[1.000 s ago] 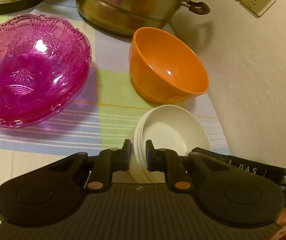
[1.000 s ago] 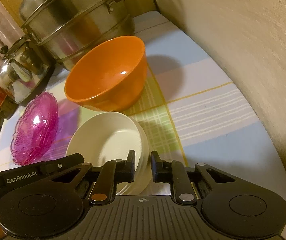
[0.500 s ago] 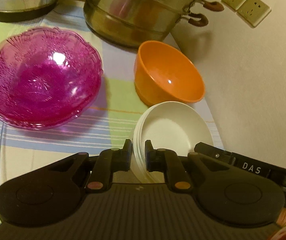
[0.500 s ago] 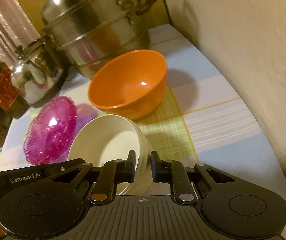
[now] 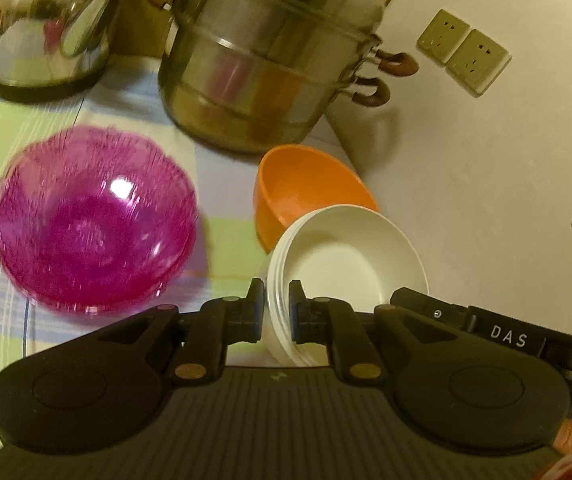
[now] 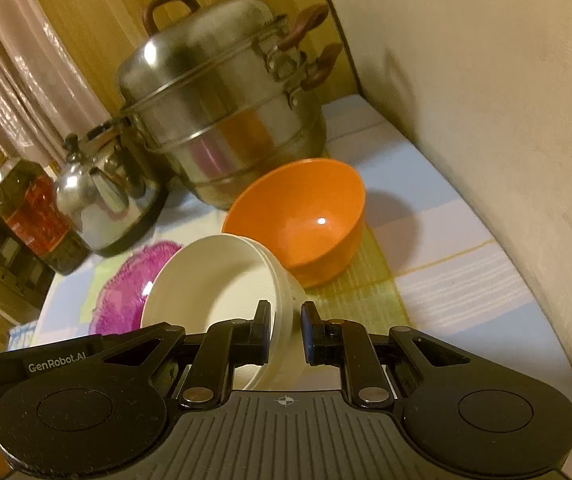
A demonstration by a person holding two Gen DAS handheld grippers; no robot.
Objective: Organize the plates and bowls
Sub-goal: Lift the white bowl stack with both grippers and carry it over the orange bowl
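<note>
- Left wrist view: the left gripper has its fingers closed onto the left rim of a stack of white plates, one finger outside and one inside the rim.
- The stack looks raised off the checked cloth of the worktop and tilted, its far edge overlapping the orange bowl; whether they touch cannot be told.
- Left of it, well apart, sits a stack of pink glass bowls; behind stand a steel steamer pot and a kettle.
- Right wrist view: the right gripper pinches the opposite rim of the white plates, fingers tight against the stacked edges.
- The orange bowl stands just beyond on the worktop, the steamer pot behind it, the pink glass bowls partly hidden behind the plates, and a bottle of oil beside the kettle.
- Doing it well, as I judge: move both hands together at one height so the plates stay nested and level; rim pinches on smooth plates may slip, so keep the squeeze even.
- Clear the orange bowl's rim before travelling, and lower the stack flat before opening either side.
</note>
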